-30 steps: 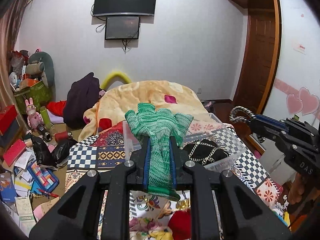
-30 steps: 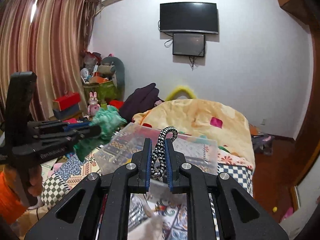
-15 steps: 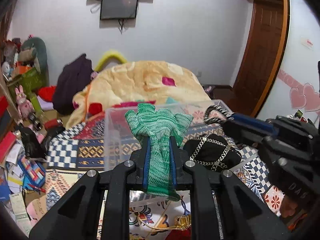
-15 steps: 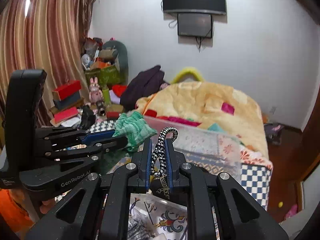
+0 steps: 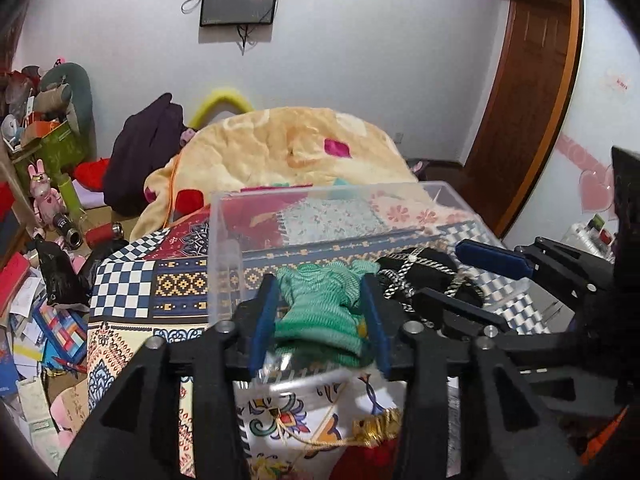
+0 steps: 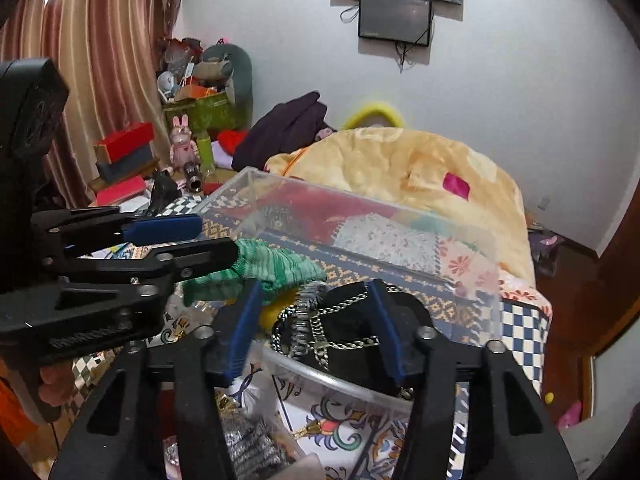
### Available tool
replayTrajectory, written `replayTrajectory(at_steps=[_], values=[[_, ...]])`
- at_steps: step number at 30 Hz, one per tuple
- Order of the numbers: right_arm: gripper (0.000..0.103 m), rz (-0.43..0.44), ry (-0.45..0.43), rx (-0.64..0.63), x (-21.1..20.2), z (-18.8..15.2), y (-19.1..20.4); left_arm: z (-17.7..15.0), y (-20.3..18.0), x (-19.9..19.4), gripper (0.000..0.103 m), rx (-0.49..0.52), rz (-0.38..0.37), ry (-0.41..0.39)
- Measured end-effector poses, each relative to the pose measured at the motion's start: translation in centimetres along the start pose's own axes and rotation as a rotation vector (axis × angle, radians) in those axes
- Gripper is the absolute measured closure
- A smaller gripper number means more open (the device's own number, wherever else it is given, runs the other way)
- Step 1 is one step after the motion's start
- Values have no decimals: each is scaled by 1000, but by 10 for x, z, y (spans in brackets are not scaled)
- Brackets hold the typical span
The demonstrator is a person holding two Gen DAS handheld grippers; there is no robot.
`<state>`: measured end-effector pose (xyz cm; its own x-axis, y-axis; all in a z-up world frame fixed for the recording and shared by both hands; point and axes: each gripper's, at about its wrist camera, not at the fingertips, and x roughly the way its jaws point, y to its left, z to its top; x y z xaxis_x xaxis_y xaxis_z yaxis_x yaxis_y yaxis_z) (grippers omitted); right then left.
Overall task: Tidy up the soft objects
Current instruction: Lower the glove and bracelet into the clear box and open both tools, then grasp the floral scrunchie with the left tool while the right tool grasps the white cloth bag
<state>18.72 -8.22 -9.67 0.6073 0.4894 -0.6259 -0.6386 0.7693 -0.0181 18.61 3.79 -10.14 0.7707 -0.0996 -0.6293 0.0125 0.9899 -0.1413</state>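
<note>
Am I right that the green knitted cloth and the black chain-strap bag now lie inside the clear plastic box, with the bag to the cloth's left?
Not quite: in the left wrist view the black chain-strap bag lies to the right of the green knitted cloth, both inside the clear plastic box.

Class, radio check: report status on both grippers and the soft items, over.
Left gripper opening, green knit cloth loose between jaws. Right gripper opening above black chain bag. Both inside clear bin. Nothing blocking.

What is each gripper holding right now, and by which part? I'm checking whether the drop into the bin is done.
Nothing is gripped. The left gripper is opening around the green knit cloth; the right gripper is opening over the black chain-strap bag in the clear bin.
</note>
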Motion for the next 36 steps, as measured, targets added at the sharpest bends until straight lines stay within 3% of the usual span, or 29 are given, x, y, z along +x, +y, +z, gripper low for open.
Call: replayTrajectory(at_steps=[5,8,17,26,36], values=[[41,-24,-60,2,-25,3,-3,-1,1,-33,50,-8,-25,-63],[31,-35,-104,1,-43,1,-3,-1,-1,-55,47,11,-21,-98],[31,-47,-170,-37,-85,-5,6,-12,-10,-107,37,43,-29,-177],[30,-10,-112,-5,-86,-40,14,-48,-3,-108,28,50,8,-108],[30,44,52,93,-58,-88,4,-94,13,-84,28,18,26,29]])
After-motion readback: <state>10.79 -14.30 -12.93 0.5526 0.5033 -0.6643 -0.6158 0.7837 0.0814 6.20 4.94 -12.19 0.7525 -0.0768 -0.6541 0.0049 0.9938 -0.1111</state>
